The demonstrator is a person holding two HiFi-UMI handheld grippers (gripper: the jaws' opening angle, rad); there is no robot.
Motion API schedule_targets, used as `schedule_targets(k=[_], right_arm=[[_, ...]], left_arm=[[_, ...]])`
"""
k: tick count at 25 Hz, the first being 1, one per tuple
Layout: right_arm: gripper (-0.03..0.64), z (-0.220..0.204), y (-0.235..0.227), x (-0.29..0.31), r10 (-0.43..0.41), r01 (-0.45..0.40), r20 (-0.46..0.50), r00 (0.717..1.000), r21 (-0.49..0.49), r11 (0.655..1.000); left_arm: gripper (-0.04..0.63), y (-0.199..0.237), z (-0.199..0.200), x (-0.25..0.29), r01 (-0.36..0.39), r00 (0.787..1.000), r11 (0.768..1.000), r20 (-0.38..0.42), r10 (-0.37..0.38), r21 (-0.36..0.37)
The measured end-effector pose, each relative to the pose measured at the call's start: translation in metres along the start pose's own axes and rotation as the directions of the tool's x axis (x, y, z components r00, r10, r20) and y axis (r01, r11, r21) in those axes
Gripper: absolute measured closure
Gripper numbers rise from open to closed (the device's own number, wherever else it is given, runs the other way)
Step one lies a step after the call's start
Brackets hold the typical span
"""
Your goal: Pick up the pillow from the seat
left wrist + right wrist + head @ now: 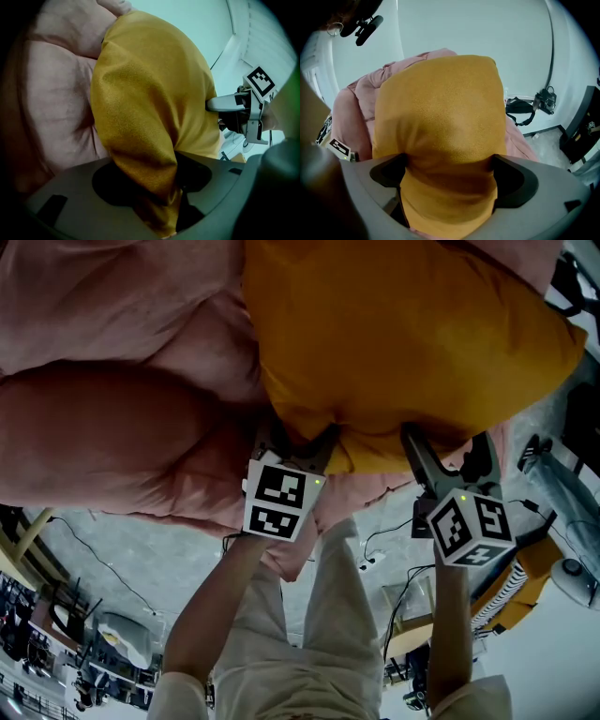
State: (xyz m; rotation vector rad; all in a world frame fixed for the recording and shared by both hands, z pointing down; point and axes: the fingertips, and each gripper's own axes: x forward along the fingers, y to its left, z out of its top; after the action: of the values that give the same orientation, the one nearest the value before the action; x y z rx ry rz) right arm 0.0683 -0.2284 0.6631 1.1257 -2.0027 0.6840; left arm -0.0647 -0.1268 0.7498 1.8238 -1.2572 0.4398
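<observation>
Below your head camera, the mustard-yellow pillow [403,343] lies on the pink cushioned seat [112,381], its lower edge hanging toward you just past the seat's front. Your left gripper [298,442] meets that edge near its left corner, and your right gripper [450,442] meets it further right; each one's marker cube faces the camera. Your light trousers [309,634] show beneath them, over a grey floor [141,559] crossed by cables. Looking along your left gripper's jaws, you see a bunched fold of the pillow's cover pinched tight between them, so this gripper is clamped on the pillow. The rest of the pillow bulges upward against the pink seat, and your right gripper reaches in from the right side of the picture to touch the pillow's far side. Looking along your right gripper's jaws, you see them standing wide with the thick pillow edge filling the gap. The cover narrows where both jaws press into it, so this gripper grips the pillow as well. The pink seat rises behind the pillow.
</observation>
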Motion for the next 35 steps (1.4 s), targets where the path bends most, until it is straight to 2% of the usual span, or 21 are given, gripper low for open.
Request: schedule_targets(k=[9,13,15,19,26,30,35], right_arm=[[0.051,0.003,-0.003,0.005,-0.016,0.016,0.013,1.000,0.004,1.000],[0.131,0.004,0.001,0.006,-0.006,0.006,0.007,1.000,0.009,1.000],[0.149,0.004,0.002,0.007,0.003,-0.003,-0.001,1.000,0.013,1.000],[0.280,0.005,0.008,0.003,0.012,-0.012,0.004,1.000,0.022,1.000],[0.442,0.004,0.014,-0.008,0.067,-0.069,0.047,0.997,0.050,0.996],[0.473,0.004,0.017,-0.015,0.075,-0.077,0.058,0.995,0.027,0.997],[0.492,0.007,0.018,-0.029,0.057,-0.059,0.091,0.994,0.025,0.998]], left_arm=[[0.354,-0.002,0.003,0.004,-0.015,1.000,1.000,-0.022,0.015,-0.007],[0.354,-0.001,0.003,0.005,-0.014,0.999,0.999,-0.040,0.013,-0.034],[0.351,-0.001,0.003,0.005,-0.010,0.998,0.999,-0.057,0.007,-0.049],[0.351,-0.001,0.006,0.003,-0.017,0.999,0.998,-0.047,0.014,-0.057],[0.351,-0.011,0.010,-0.004,-0.005,0.999,0.998,-0.040,0.003,-0.065],[0.388,-0.018,0.013,-0.013,-0.033,0.999,0.999,-0.024,0.033,-0.036],[0.403,-0.029,0.016,-0.022,-0.051,0.999,0.998,-0.003,0.051,-0.027]])
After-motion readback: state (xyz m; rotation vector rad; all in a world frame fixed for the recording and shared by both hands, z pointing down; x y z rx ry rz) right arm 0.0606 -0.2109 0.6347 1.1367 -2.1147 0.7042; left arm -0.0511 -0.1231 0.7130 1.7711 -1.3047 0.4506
